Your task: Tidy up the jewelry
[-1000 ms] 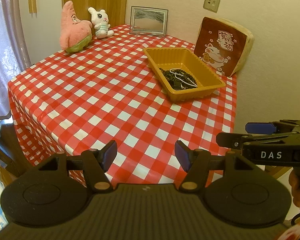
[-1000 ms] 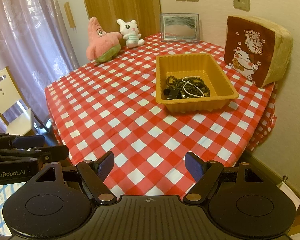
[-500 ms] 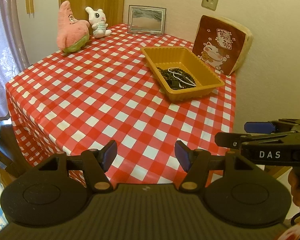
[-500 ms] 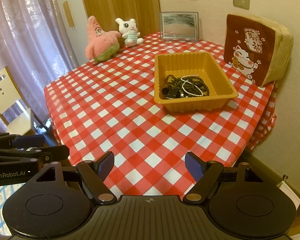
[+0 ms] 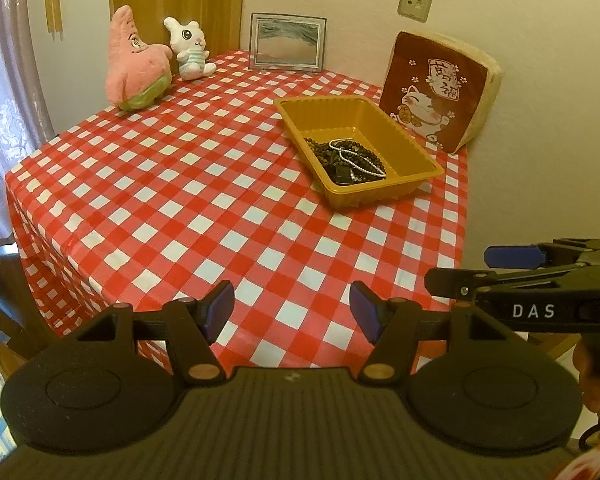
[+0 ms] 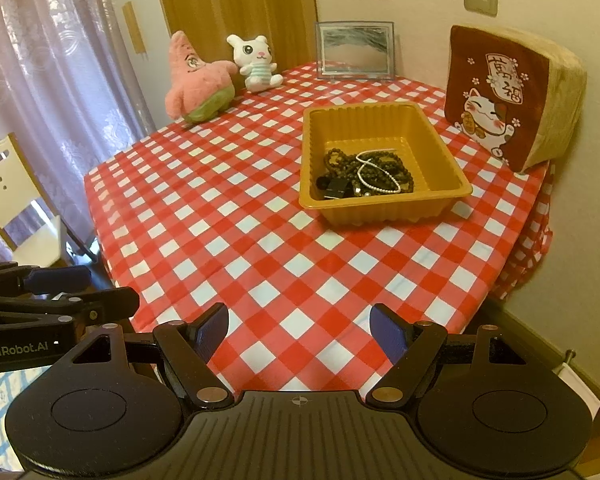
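A yellow plastic tray (image 5: 416, 148) (image 6: 440, 136) sits on the red-and-white checked tablecloth (image 5: 204, 208) (image 6: 228, 216) at the right. In it lies a tangle of dark bead strands (image 5: 332, 152) (image 6: 384, 164), a thin white bead bracelet (image 5: 360, 164) (image 6: 380, 184) and a small black piece (image 6: 336, 188). My left gripper (image 5: 292, 312) is open and empty, held over the table's near edge. My right gripper (image 6: 300, 330) is open and empty, also over the near edge. Each gripper shows at the side of the other's view.
A pink starfish plush (image 6: 196, 84) and a white rabbit plush (image 6: 256, 64) sit at the far left. A framed picture (image 6: 356, 50) leans on the wall. A lucky-cat cushion (image 6: 508, 96) stands right of the tray. A white chair (image 6: 16, 208) is left of the table.
Both grippers have drawn back a little from the table; the tray and toys appear slightly farther and higher in view. Jaws stay open.
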Tool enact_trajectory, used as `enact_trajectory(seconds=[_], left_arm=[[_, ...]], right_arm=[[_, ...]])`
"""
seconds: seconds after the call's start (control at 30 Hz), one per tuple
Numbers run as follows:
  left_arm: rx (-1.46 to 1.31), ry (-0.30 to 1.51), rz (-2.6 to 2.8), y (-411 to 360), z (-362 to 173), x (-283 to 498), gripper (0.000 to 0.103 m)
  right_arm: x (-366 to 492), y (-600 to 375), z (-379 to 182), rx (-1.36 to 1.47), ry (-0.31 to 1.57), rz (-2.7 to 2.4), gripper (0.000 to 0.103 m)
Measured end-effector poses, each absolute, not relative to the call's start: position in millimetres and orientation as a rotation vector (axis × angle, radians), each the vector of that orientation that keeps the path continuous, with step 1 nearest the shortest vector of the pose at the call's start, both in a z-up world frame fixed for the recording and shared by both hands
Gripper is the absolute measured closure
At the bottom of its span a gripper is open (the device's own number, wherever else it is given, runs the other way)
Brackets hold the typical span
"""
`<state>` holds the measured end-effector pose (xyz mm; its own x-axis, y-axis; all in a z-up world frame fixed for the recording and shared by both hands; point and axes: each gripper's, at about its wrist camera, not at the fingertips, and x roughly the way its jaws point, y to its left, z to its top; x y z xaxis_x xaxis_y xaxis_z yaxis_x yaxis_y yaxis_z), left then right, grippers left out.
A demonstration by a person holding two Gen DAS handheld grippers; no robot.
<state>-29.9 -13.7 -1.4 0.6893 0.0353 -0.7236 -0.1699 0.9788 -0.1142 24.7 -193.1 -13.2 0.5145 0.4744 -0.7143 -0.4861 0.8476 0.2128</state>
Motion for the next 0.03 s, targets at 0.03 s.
enact_trajectory(seconds=[0.03], left_arm=[[-0.179, 0.807, 0.118, -13.8, -1.6, -28.1, 0.036]], right_arm=[[24.7, -193.1, -13.2, -0.015, 0.854, 0.577, 0.026]])
